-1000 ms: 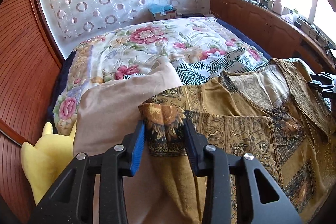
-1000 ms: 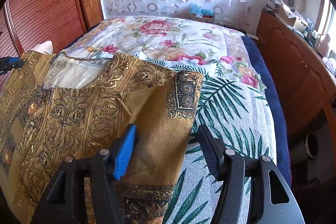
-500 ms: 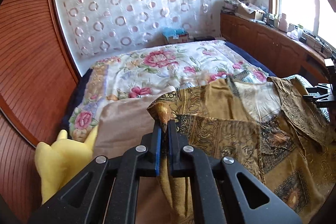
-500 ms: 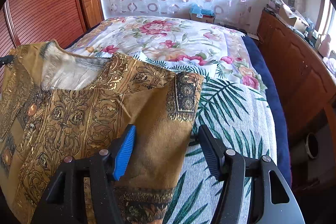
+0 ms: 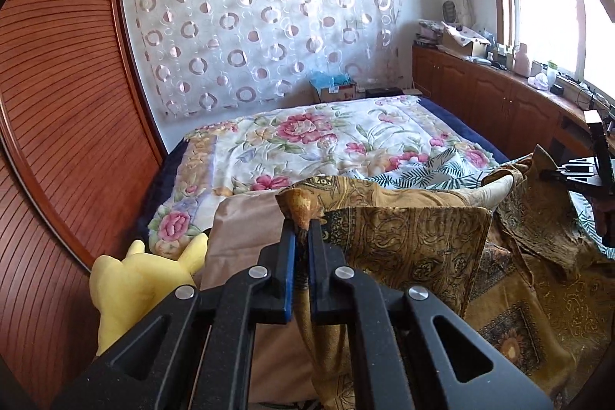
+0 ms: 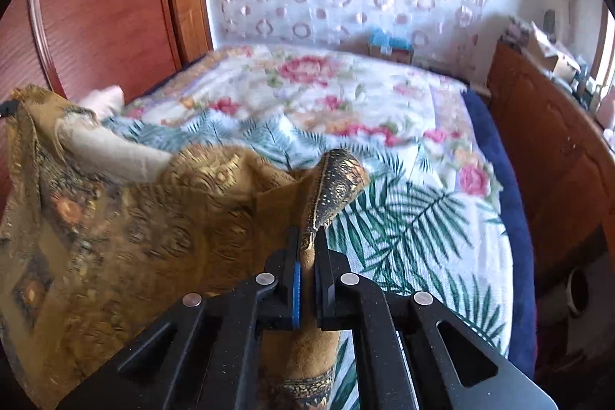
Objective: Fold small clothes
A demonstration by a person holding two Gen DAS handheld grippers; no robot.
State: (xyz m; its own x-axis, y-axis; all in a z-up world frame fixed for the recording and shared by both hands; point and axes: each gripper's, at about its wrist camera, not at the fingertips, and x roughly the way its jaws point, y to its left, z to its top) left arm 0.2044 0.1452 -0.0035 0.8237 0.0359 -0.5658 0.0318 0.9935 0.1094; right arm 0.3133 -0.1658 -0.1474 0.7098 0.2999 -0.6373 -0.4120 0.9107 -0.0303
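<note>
A mustard-gold patterned top (image 5: 415,237) with a pale inner lining lies on the bed. My left gripper (image 5: 301,237) is shut on its left sleeve end and holds it lifted. My right gripper (image 6: 307,244) is shut on the right sleeve end of the same top (image 6: 115,233) and lifts it above the palm-leaf towel (image 6: 415,229). The right gripper also shows at the right edge of the left wrist view (image 5: 576,175). The garment's lower part is hidden below both views.
The bed has a floral quilt (image 5: 307,137). A beige cloth (image 5: 246,221) and a yellow plush toy (image 5: 138,283) lie at the left. Wooden wardrobe panels (image 5: 57,102) stand left, wooden cabinets (image 5: 499,102) right, a box (image 5: 334,89) at the far end.
My right gripper has closed on the right sleeve and lifted it. My left gripper, which closed earlier on the left sleeve, has risen further with it. The top now hangs raised between them.
</note>
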